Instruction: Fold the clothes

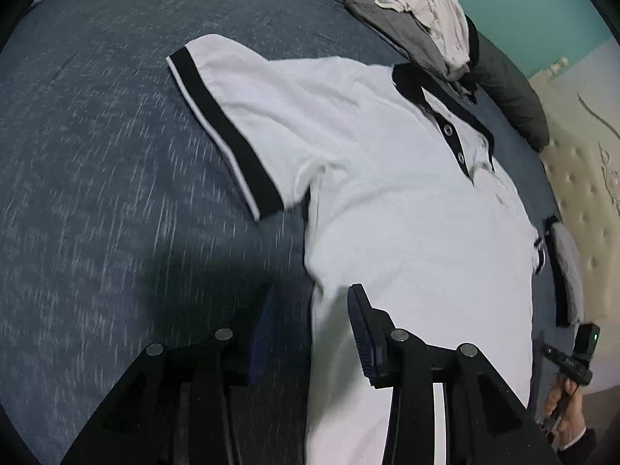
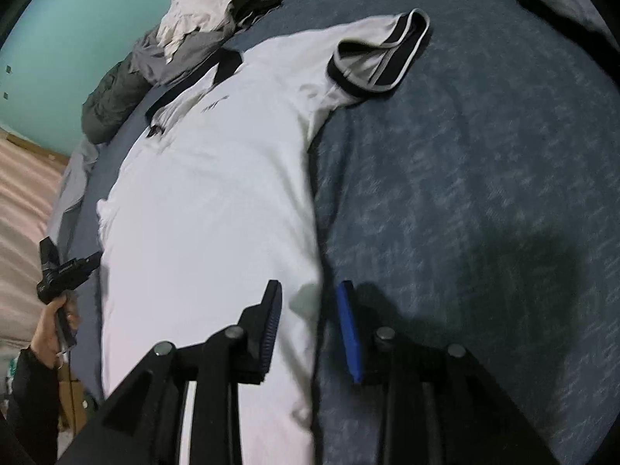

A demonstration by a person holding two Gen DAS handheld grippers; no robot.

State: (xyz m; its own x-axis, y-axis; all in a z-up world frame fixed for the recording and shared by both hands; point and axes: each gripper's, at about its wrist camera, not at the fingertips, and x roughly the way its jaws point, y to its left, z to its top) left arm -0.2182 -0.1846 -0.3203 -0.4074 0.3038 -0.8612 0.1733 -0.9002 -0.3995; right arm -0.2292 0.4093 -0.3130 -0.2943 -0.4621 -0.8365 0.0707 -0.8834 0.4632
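Observation:
A white polo shirt [image 1: 387,178] with a black collar and black sleeve cuffs lies front up, spread flat on a blue bedspread [image 1: 116,155]. My left gripper [image 1: 314,310] is open low over the shirt's side seam; one finger is over the bedspread and the other over the white fabric, with nothing pinched. In the right wrist view, the shirt [image 2: 217,193] stretches away with its far sleeve [image 2: 379,54] curled. There my right gripper [image 2: 310,306] is open astride the opposite side edge, its pads clear of the cloth.
A heap of grey and cream clothes [image 1: 407,7] and a dark green garment [image 1: 511,93] lie past the collar. A folded grey piece [image 1: 565,271] lies beside a cream tufted headboard [image 1: 585,193]. A person's hand [image 2: 50,329] grips the other tool at the bed's edge.

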